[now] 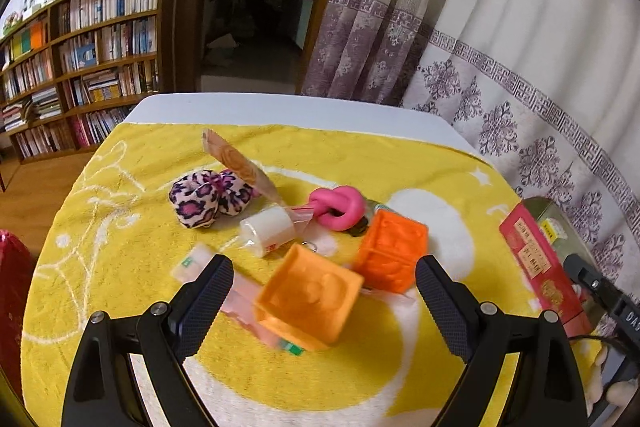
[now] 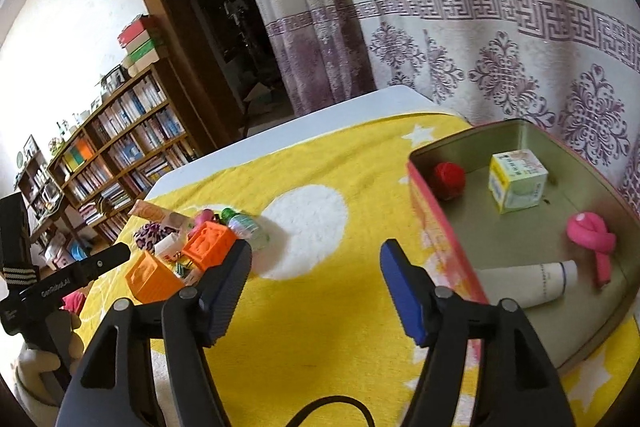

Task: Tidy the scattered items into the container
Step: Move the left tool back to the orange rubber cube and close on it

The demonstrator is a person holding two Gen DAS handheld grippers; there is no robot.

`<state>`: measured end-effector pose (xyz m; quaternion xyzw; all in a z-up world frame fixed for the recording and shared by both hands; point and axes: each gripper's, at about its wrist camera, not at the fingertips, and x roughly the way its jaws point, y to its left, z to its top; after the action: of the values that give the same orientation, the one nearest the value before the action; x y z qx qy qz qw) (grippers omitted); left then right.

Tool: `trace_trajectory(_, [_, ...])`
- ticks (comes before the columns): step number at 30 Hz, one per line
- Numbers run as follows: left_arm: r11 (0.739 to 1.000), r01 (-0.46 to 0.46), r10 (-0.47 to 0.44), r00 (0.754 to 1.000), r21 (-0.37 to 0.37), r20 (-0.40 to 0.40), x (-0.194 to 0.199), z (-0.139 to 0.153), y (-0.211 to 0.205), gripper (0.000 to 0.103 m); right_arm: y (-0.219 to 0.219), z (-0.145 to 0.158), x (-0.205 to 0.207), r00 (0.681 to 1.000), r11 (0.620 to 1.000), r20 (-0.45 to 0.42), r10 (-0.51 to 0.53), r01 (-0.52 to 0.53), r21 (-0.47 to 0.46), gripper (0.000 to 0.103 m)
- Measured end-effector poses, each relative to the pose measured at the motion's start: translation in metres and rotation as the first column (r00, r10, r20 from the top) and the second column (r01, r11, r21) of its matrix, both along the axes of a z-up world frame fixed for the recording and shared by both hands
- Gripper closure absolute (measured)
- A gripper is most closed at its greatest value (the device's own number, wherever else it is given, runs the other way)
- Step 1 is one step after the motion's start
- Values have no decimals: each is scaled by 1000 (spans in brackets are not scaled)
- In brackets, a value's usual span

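My left gripper is open over a pile on the yellow towel. A light orange cube lies between its fingers, and the pads do not touch it. Around it lie a darker orange cube, a pink knot, a white bottle and a leopard-print pouch. My right gripper is open and empty beside the red tin container. The tin holds a red ball, a small box, another pink knot and a white tube.
A snack packet leans behind the pouch. A small white tube and a pink packet lie near the left finger. A curtain hangs behind the tin. A bookshelf and a dark doorway stand beyond the table.
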<state>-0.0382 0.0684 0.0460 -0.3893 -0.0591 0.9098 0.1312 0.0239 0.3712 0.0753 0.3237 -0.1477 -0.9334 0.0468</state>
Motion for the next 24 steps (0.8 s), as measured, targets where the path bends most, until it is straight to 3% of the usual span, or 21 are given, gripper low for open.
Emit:
trace_trajectory(15, [993, 67, -64, 998, -99, 25, -12, -34, 10, 9, -27, -11, -17, 997, 998, 51, 65, -66, 19, 27])
trace_trajectory(22, [991, 25, -16, 997, -132, 70, -22, -59, 9, 9, -38, -19, -26, 992, 995, 78, 100, -102, 17, 27])
trace_trajectory(24, [994, 25, -17, 997, -107, 69, -21, -57, 7, 19, -42, -23, -29, 990, 993, 88, 111, -113, 15, 27])
